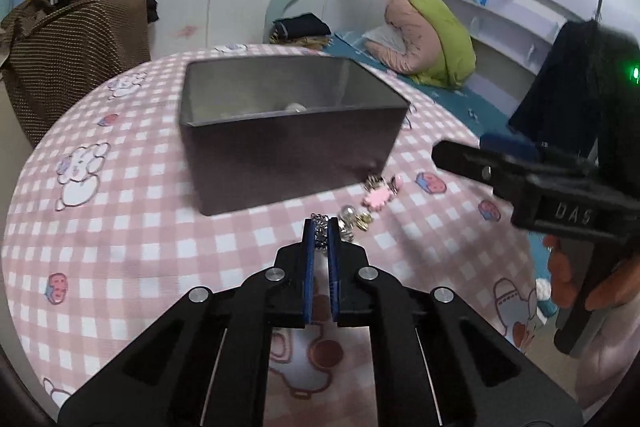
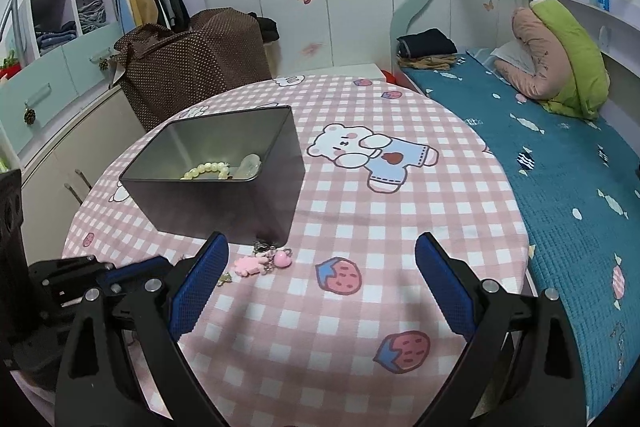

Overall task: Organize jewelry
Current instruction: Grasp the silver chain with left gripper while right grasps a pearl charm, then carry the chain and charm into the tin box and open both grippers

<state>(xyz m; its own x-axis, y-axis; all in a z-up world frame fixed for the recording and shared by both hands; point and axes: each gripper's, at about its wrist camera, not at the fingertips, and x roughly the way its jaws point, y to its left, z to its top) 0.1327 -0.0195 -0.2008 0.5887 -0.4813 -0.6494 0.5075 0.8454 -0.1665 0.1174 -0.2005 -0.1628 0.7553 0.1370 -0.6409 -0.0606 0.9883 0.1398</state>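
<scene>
A dark metal box (image 1: 280, 147) stands open on the round pink-checked table (image 1: 120, 247); in the right wrist view the box (image 2: 224, 195) holds a pale bead bracelet (image 2: 206, 169). Loose jewelry lies by its near corner: a pink charm (image 1: 378, 197), gold and pearl pieces (image 1: 354, 217). My left gripper (image 1: 321, 227) is shut on a silver chain (image 1: 320, 233) just above the cloth. My right gripper (image 2: 320, 259) is open and empty, hovering over the table right of the pink charm (image 2: 250, 265); it also shows in the left wrist view (image 1: 460, 155).
A brown dotted bag (image 2: 192, 67) sits behind the table. A bed with a teal cover (image 2: 560, 187) and a rolled pink-green quilt (image 2: 560, 59) runs along the right. Cupboards and shelves (image 2: 60, 67) stand at left.
</scene>
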